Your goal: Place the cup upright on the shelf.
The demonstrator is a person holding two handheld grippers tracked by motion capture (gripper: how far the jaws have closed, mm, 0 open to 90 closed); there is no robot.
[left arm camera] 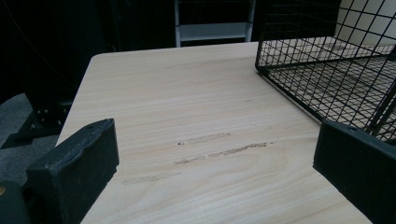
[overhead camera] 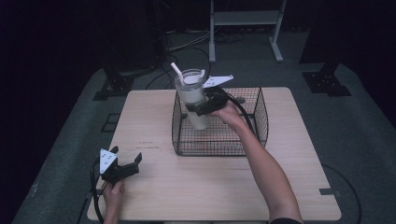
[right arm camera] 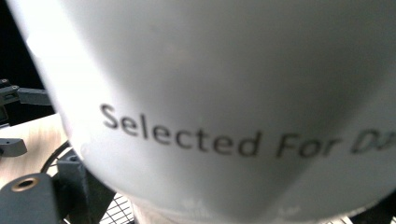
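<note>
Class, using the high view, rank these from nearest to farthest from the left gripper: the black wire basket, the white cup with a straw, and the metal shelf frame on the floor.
From the left gripper:
1. Black wire basket, mid-table, to its right.
2. White cup with a straw, held over the basket's far left part.
3. Metal shelf frame, on the floor beyond the table.

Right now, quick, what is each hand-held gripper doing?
Left hand-held gripper: open, holding nothing, low over the table.
Right hand-held gripper: closed on the cup, above the basket.
</note>
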